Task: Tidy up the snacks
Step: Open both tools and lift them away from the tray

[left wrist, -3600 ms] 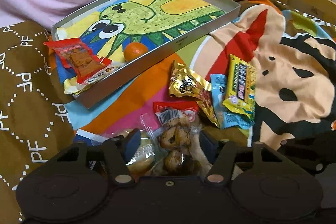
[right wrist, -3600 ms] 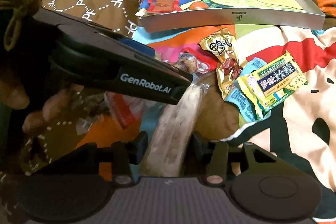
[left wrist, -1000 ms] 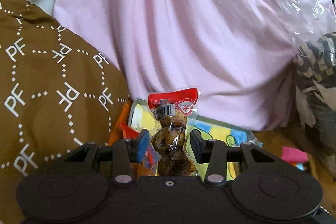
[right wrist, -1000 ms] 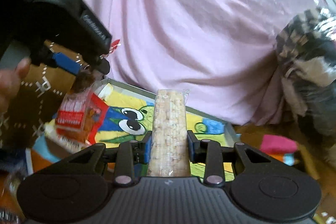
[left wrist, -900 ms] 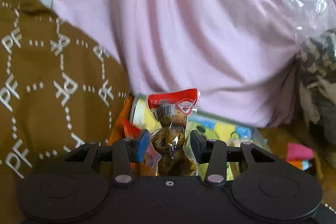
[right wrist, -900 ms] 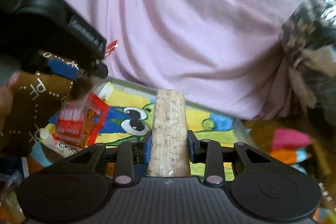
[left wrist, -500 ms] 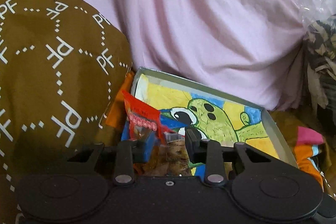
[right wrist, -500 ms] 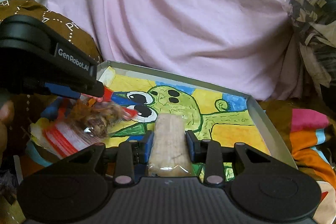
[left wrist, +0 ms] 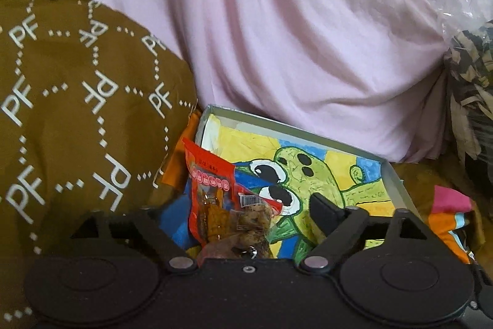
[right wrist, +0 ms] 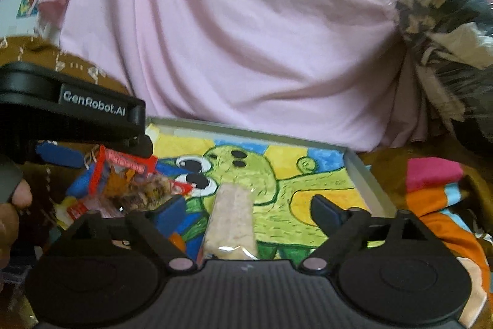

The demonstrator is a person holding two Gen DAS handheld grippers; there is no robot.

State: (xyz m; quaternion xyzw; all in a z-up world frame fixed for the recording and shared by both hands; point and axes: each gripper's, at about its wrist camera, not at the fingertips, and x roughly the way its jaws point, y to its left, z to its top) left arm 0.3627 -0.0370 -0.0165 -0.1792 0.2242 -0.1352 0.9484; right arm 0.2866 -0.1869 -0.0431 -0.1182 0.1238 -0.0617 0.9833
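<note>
- Landmark for all of this = the shallow tray (right wrist: 366, 178) w/ the green cartoon drawing on its floor; every place below is given off that tray
- My right gripper (right wrist: 246, 211): jaws have just been opening and stand wide apart; the long pale rice bar (right wrist: 231, 221) lies between them but neither pad presses on it, so I read it as let go, resting on the tray floor
- Bar's long axis runs straight away from me, along the gripper's own pointing line, twd the tray's far wall; near end sits at my palm, far end by the cartoon's eye
- My left gripper (left wrist: 234, 215): also just opened, fingers spread, nothing clamped; the clear pack of brown nuggets (left wrist: 249, 221) sits between them, lying partly on the red snack packet (left wrist: 206, 190) at the tray's left end
- Relation the next move turns on, as I judge it: both released items lie dead ahead between open fingers, so each hand should back straight out along its own axis; any sideways swing would sweep a finger into the pack or bar
- Left hand is nearer the tray's left end, right hand nearer its middle; right half of the tray floor is bare, room for more
- Right-wrist view only: the left gripper's body from the side over the red packet, plus a bit of an orange round thing (right wrist: 177, 239) by the bar's left
- Left-wrist view only: the tray's far-left corner and the red packet's full face; the bar doesn't show there at all
- Other loose snacks: not in either view now, can't tell where they lie
</note>
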